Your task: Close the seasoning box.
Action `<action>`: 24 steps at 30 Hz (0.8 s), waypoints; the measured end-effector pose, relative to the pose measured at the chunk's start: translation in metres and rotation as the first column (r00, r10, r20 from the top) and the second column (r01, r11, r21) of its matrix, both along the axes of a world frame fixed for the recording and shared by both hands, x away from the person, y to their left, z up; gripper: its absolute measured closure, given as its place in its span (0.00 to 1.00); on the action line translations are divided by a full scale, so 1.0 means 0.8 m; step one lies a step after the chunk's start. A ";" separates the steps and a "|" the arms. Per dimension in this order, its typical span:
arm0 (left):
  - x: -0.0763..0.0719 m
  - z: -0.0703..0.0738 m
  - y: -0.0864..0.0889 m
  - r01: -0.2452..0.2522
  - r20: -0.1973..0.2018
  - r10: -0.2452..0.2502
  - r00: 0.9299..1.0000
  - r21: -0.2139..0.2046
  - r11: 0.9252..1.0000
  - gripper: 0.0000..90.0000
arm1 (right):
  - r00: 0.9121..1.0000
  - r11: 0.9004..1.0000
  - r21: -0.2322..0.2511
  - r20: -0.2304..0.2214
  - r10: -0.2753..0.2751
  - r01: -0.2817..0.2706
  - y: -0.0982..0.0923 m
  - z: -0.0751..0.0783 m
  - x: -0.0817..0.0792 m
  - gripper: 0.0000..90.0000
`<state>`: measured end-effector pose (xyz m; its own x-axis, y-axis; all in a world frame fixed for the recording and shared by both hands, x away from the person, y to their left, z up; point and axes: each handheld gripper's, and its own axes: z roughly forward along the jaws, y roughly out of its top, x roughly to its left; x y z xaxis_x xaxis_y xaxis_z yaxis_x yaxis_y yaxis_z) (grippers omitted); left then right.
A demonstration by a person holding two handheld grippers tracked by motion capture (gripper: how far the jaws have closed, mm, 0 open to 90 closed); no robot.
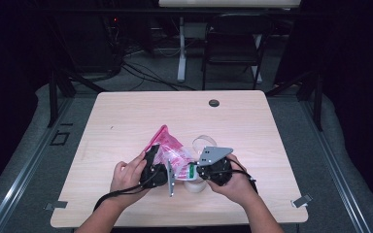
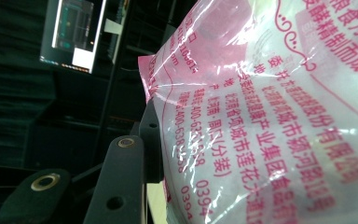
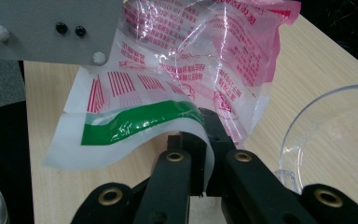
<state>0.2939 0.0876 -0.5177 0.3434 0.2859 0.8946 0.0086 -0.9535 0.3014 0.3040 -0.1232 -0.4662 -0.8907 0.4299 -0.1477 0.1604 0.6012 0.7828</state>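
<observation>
Both grippers grip the pink bag [image 1: 167,148] beside the clear bowl [image 3: 326,135]: right gripper [image 3: 204,144] clamps its edge, left gripper [image 1: 156,167] pinches the other side. Opening step; next likely pull apart.

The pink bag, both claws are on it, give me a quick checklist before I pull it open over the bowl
1. Right claw shut on the pink bag's green-striped edge: ok.
2. Left claw against the bag's other side: pads hidden behind the plastic, grip cannot tell.
3. Bag lifted off the table: ok.
4. Clear bowl under the bag: not ok, it stands beside it.
5. Bag already open: cannot tell.
</observation>
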 end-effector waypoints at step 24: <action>0.001 -0.027 0.017 -0.053 -0.175 0.002 0.984 -0.282 0.958 0.74 | 1.000 1.000 0.008 -0.013 0.028 -0.028 0.016 -0.003 -0.004 1.00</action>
<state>0.2947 0.1015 -0.5392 0.4728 0.5314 0.7029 0.1090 -0.8268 0.5518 0.3011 -0.1101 -0.4685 -0.9042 0.4059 -0.1326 0.1540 0.5996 0.7853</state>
